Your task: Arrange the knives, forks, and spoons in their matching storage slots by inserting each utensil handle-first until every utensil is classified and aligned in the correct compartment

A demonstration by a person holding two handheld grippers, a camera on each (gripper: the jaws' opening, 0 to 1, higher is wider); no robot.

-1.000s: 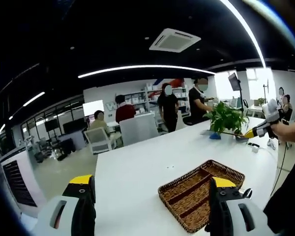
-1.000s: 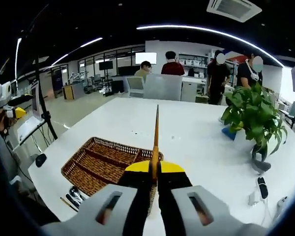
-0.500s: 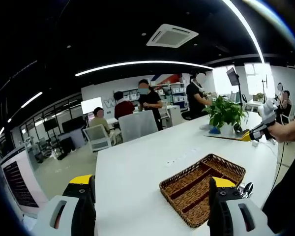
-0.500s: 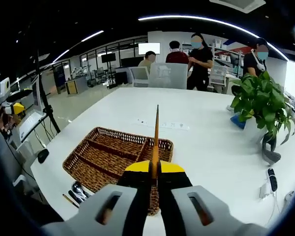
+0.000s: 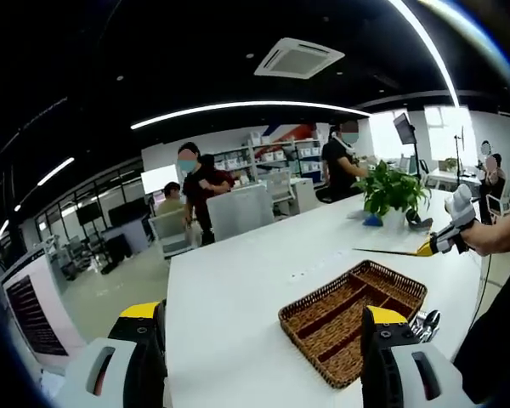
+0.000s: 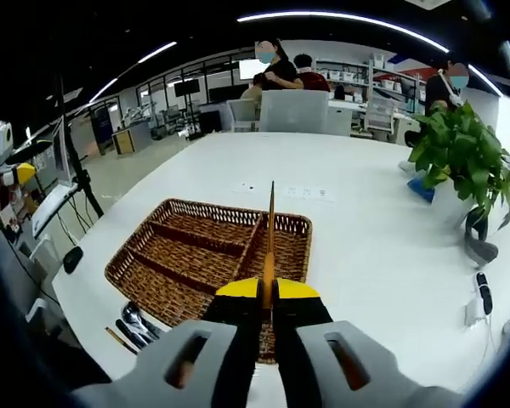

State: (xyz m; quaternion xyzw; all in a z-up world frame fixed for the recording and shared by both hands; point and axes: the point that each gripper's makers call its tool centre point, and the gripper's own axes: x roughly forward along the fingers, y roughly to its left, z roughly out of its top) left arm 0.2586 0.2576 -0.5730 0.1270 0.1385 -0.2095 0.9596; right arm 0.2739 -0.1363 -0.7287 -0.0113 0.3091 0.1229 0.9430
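Observation:
A brown wicker basket (image 6: 206,255) with long compartments lies on the white table (image 6: 357,246); its compartments look bare. My right gripper (image 6: 268,296) is shut on a slim golden utensil (image 6: 270,229) that points forward, above the basket's right compartment. I see it edge-on, so its kind is unclear. In the left gripper view the basket (image 5: 348,321) sits at lower right, with the right gripper (image 5: 446,240) holding the utensil (image 5: 389,252) level above its far end. My left gripper (image 5: 262,344) stands wide open over the table's near edge, holding nothing. Several dark-handled utensils (image 6: 133,325) lie beside the basket.
A potted plant (image 6: 463,157) stands at the right on the table, with a small dark device (image 6: 484,294) near it. Several people (image 5: 200,187) stand or sit by desks and chairs beyond the table. A tripod stand (image 6: 75,183) rises at the left.
The right gripper with the utensil has come lower and nearer to the basket. The left gripper has stayed open and almost still. People in the background have walked to the left.

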